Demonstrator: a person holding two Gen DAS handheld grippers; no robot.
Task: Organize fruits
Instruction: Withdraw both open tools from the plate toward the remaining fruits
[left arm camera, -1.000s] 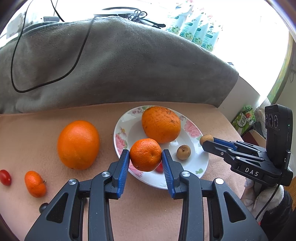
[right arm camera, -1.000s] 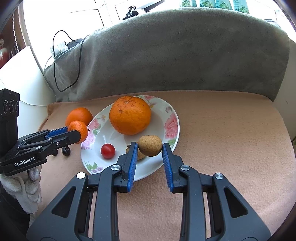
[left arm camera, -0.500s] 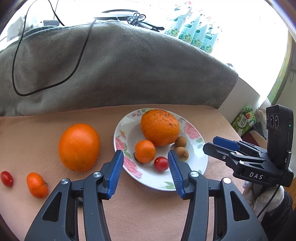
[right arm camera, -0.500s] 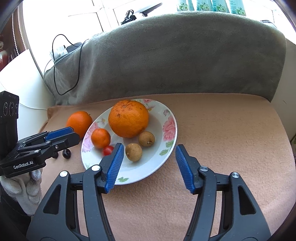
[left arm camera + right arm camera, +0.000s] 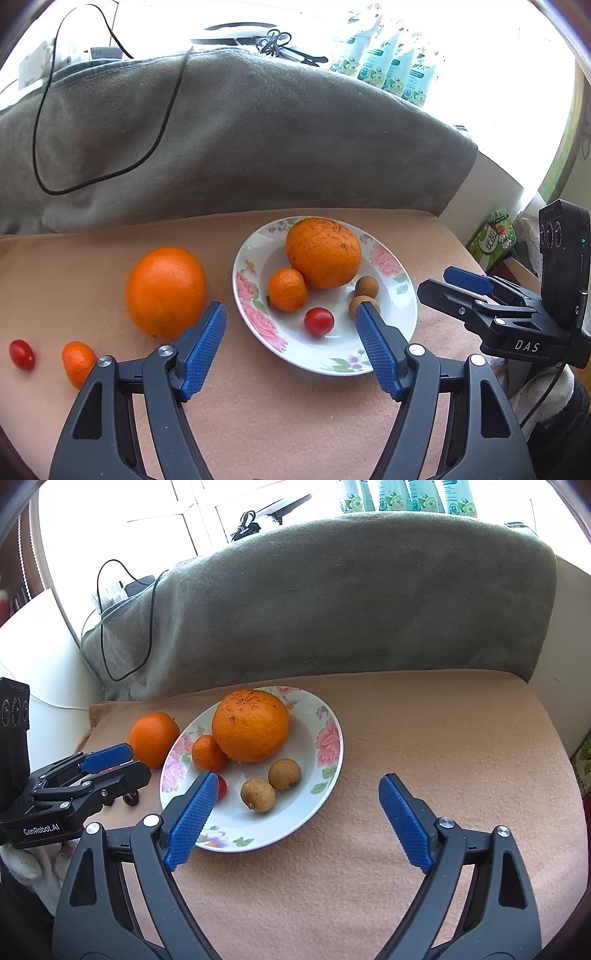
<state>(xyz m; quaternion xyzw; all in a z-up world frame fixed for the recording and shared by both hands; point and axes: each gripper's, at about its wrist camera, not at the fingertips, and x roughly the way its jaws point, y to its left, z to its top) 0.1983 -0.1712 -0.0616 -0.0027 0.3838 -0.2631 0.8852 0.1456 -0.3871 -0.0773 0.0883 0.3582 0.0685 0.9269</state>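
A floral white plate (image 5: 258,317) (image 5: 328,753) holds a big orange (image 5: 323,253) (image 5: 251,725), a small mandarin (image 5: 287,290) (image 5: 208,752), a cherry tomato (image 5: 318,321) (image 5: 221,786) and two brown longans (image 5: 366,286) (image 5: 284,773). Off the plate to the left lie a second big orange (image 5: 166,291) (image 5: 153,738), a small mandarin (image 5: 77,362) and a cherry tomato (image 5: 22,354). My left gripper (image 5: 290,321) is open and empty above the plate's near edge. My right gripper (image 5: 297,788) is open wide and empty at the plate's right front.
The fruit lies on a tan blanket (image 5: 443,757). A grey blanket-covered backrest (image 5: 221,147) with a black cable (image 5: 40,122) rises behind. Green-white packs (image 5: 388,70) stand on the sill. A snack bag (image 5: 495,236) sits past the right edge.
Both grippers opened and drew back. The left one let go of the small mandarin and the right one let go of a longan; both fruits now lie on the plate.
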